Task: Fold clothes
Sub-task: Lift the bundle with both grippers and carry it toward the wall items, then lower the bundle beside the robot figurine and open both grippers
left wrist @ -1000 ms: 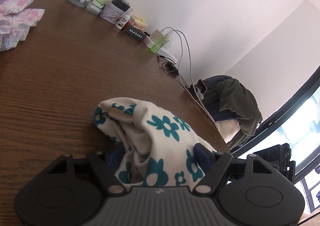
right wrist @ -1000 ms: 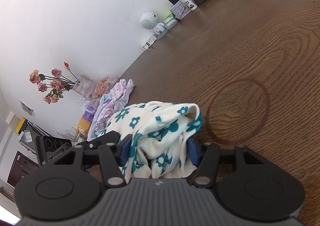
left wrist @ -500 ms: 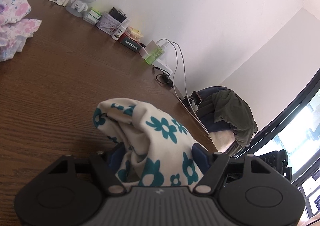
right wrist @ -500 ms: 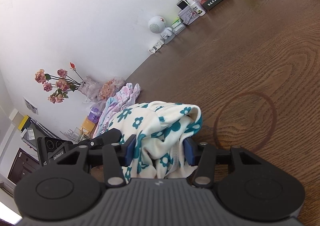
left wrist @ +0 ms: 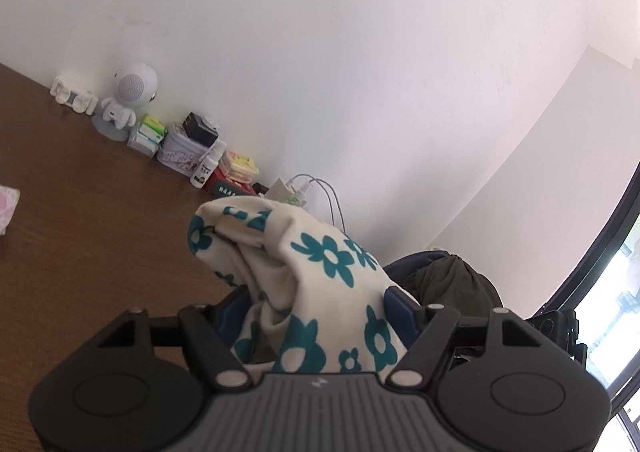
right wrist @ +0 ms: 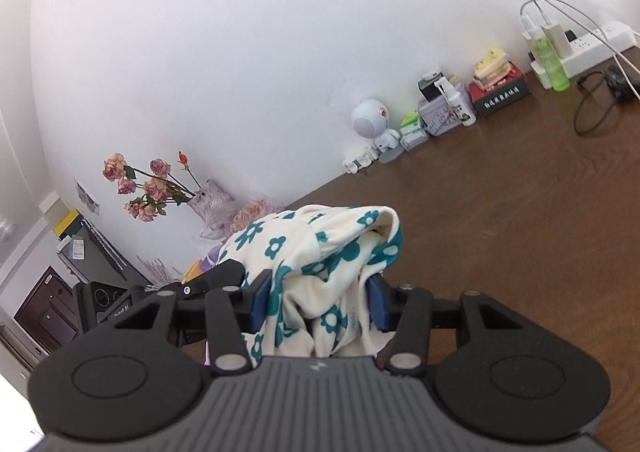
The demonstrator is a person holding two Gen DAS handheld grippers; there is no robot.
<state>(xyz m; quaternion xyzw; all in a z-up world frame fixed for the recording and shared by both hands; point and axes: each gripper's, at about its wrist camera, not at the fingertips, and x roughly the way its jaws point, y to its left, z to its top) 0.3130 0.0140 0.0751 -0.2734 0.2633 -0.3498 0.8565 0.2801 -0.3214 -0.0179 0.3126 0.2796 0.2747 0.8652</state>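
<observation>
I am holding my left hand-held gripper pinched on a bunched fold of the cream garment with teal flowers, its blue pads pressing into the cloth from both sides. My right hand-held gripper is gripping another bunch of the same garment; its jaws have just been closing in on the cloth, which is filling the gap between the pads. In both views the fabric is mounding up over the fingers and hanging above the brown wooden table. Along the table's far edge, against the white wall, a row of small things is standing: a white round-headed robot figure, small boxes, a spray bottle, a dark red box, a green bottle and a white power strip with cables trailing from it. At the table's left far corner in the right wrist view, dried roses are leaning out of a wrapped bundle. Past the table's right end in the left wrist view, a dark olive garment is draping over a chair.
</observation>
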